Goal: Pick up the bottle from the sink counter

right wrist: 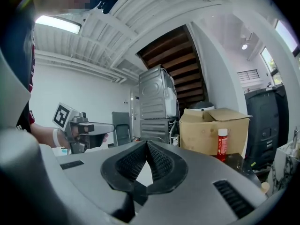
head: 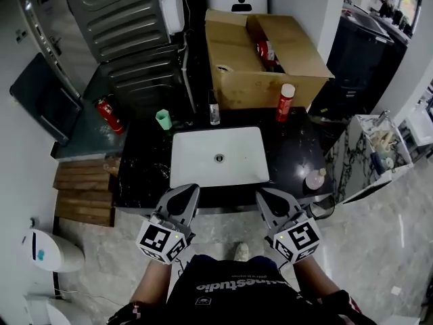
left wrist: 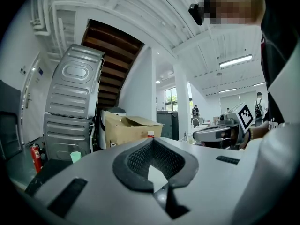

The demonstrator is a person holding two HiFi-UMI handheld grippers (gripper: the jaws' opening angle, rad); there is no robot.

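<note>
Hovering closed on nothing, left gripper point(head: 192, 190) and right gripper point(head: 262, 195) leave the red bottle point(head: 285, 103) well beyond their fingertips point(head: 269, 203); grasping needs reach and parted jaws.

A white rectangular sink basin point(head: 196, 156) is set in the middle of a black stone counter point(head: 145, 171). Behind it stand a pale green plastic cup point(head: 164, 119) at left, a small clear bottle point(head: 214, 112) at centre and a white-capped red bottle point(head: 285, 103) at right. An open brown cardboard box point(head: 267, 80) sits just behind both bottles, stacked grey metal machines point(head: 128, 32) to its left.
</note>
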